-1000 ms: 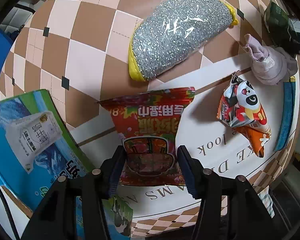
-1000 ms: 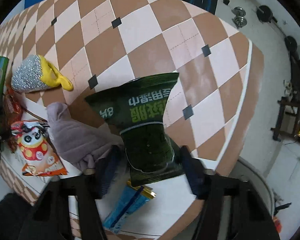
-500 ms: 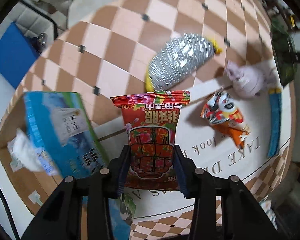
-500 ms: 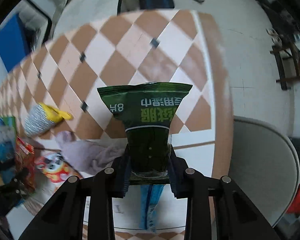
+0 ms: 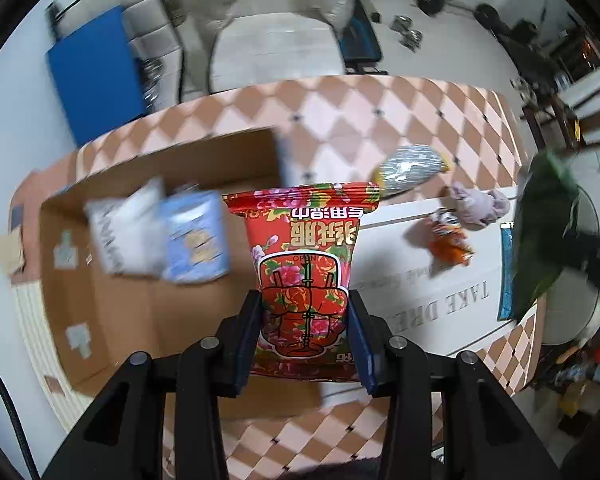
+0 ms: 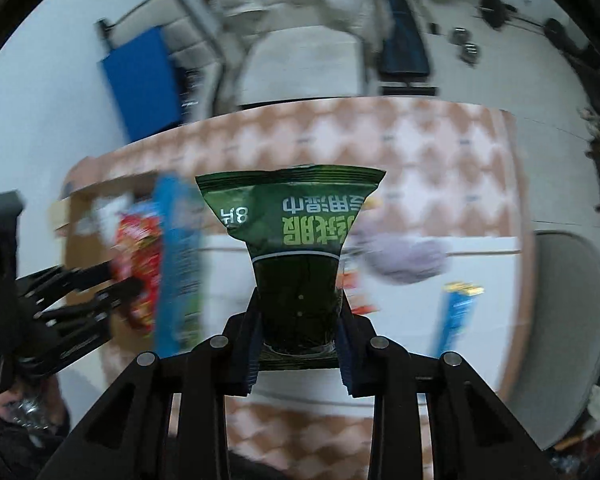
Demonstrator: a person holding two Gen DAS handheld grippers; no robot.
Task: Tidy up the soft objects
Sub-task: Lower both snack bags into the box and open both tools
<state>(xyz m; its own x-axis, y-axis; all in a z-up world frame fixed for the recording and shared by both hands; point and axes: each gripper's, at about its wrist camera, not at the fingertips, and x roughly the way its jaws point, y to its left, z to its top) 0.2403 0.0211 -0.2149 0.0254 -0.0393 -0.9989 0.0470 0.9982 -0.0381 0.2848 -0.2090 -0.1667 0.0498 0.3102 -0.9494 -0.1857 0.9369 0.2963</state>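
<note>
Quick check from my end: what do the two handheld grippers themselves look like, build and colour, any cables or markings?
Both match: the left gripper and right gripper are matte black frames with triangular cut-outs, silver round pivot bolts, and dark blue pads lining the finger insides. A thin black cable runs along the left one's edge. No markings visible. In the right wrist view, a dark sleeve shows behind the left gripper.

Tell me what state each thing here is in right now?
Left tongs: shut on the red flowered packet.
Red flowered packet: held up in the air.
Right tongs: shut on the dark green packet.
Dark green packet: held up in the air.
Brown cardboard box: open, packs inside.
Silver scrubbing sponge: lying on the table.
Lilac cloth: crumpled on the table.
</note>
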